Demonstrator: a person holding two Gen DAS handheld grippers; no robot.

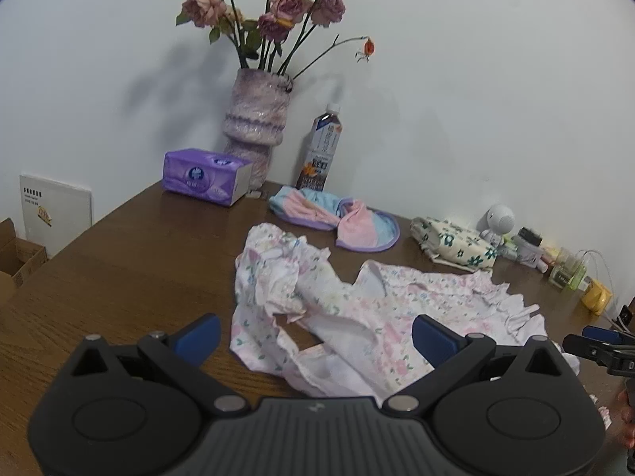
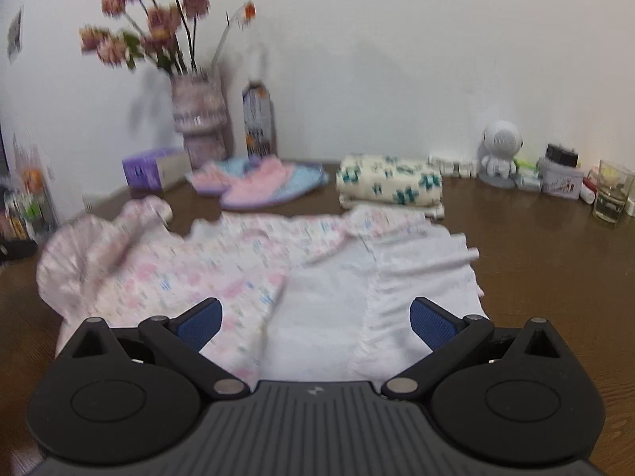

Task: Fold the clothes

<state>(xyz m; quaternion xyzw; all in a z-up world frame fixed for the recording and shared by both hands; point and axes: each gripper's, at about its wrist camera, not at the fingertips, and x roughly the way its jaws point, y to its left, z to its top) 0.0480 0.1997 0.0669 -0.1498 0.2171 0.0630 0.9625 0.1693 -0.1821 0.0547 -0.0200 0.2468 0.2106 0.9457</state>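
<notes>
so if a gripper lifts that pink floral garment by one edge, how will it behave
The floral garment lies crumpled with ruffled edges, so it is probably floppy and would drape and sag. It looks like thin cloth, so likely light. Both grippers are open and hold nothing.

The whole right wrist view is smeared by motion: the flowers (image 2: 158, 27) are streaks, and the label on the bottle (image 2: 258, 119) cannot be read. The print on the floral garment (image 2: 190, 273) dissolves into pale blotches there. In the left wrist view, the garment's near edge is hidden behind the left gripper (image 1: 315, 335) body. The right gripper (image 1: 603, 343) is cut off by the right edge, so its jaws cannot be judged there. The small jars (image 1: 567, 269) along the wall are too small to identify.
</notes>
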